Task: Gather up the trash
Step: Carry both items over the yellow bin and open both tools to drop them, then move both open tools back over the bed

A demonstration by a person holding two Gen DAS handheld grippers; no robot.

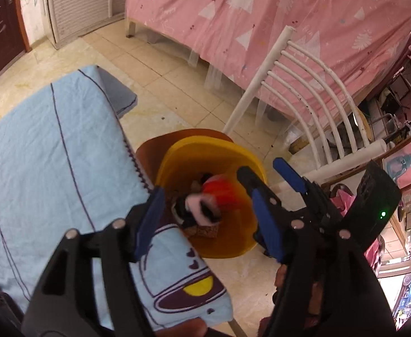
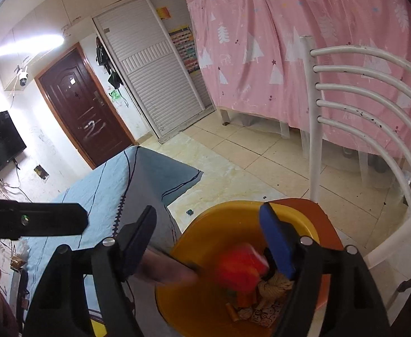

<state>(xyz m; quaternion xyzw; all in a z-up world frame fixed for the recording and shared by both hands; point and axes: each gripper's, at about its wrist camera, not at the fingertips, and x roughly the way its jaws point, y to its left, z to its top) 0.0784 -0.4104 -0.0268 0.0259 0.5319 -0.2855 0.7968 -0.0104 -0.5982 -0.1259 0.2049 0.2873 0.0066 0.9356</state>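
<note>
Trash blurs red (image 2: pixel 240 268) above the yellow bin (image 1: pixel 250 165); left tool (image 1: pixel 205 213) and right tool (image 2: pixel 214 241) gape apart, empty.

Indoor light, fairly bright, slightly warm cast. Tube light (image 2: pixel 22 45) on the ceiling blows out to white glare in the right wrist view. Strong fisheye bend and dark vignette at the edges. Red item (image 2: pixel 240 266) in the yellow basin (image 2: pixel 205 224) is motion-blurred; background stays sharp.

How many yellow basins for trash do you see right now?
1. The yellow basin sits on the brown chair seat beside the blue-covered table; none other shows, though the grippers block some floor.
</note>
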